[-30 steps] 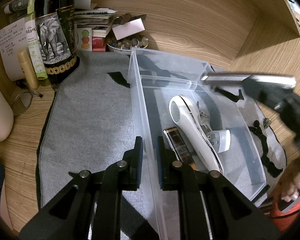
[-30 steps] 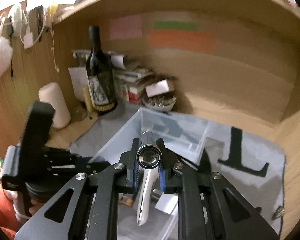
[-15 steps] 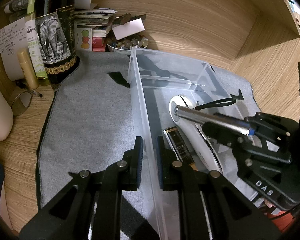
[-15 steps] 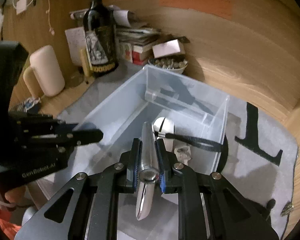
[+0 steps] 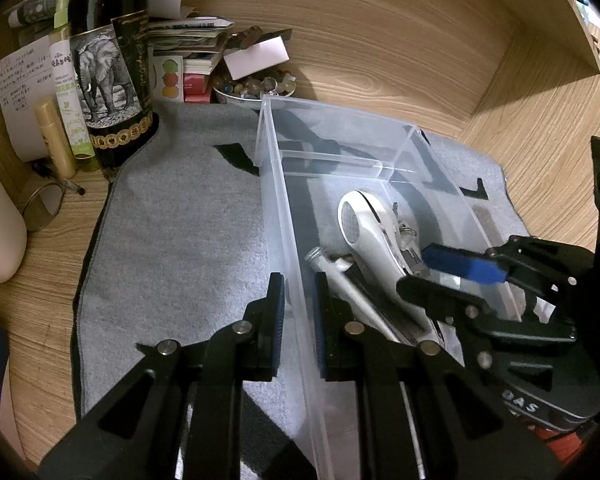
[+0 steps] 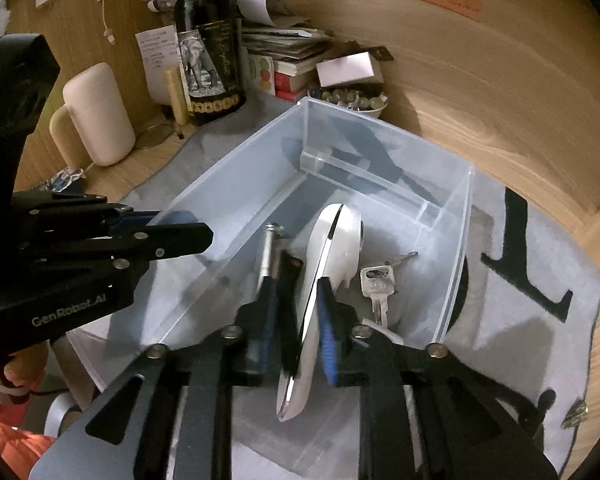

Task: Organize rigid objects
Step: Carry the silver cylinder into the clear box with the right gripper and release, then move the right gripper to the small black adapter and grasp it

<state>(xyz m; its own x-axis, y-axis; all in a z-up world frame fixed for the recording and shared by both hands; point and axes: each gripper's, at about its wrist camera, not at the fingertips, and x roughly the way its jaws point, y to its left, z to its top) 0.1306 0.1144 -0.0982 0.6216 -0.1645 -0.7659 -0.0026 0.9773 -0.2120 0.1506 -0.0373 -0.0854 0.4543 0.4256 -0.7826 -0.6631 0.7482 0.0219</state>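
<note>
Clear plastic bin (image 5: pixel 342 128) sits on a grey mat (image 5: pixel 180 220) on the wooden desk; left gripper (image 5: pixel 298 312) is straddling the bin's near side wall, one finger outside, one inside, pads pinched up against the thin plastic, so basically clamped on the wall.

Right gripper (image 6: pixel 298 320) hangs over the bin's middle with its fingers spread apart; nothing pinched between them as far as I can tell, the blue pads just frame the stuff below.

Inside the bin: a silver metal cylinder (image 6: pixel 269 252) lies along the bottom near the left wall, right beside a white handheld device (image 6: pixel 332 248) that stretches lengthwise; a dark slim object is wedged between them, can't tell what it is. A bunch of keys (image 6: pixel 376 280) sits on the other side of the white thing, touching or nearly so. The far end of the bin has a divider (image 5: pixel 336 164).

Off the mat at the back there's a wine bottle (image 5: pixel 108 64) with an elephant label, a stack of books and papers (image 6: pixel 292 52), and a small bowl of beads (image 6: pixel 352 100) just behind the bin; a cream mug (image 6: pixel 94 114) stands to the left.
</note>
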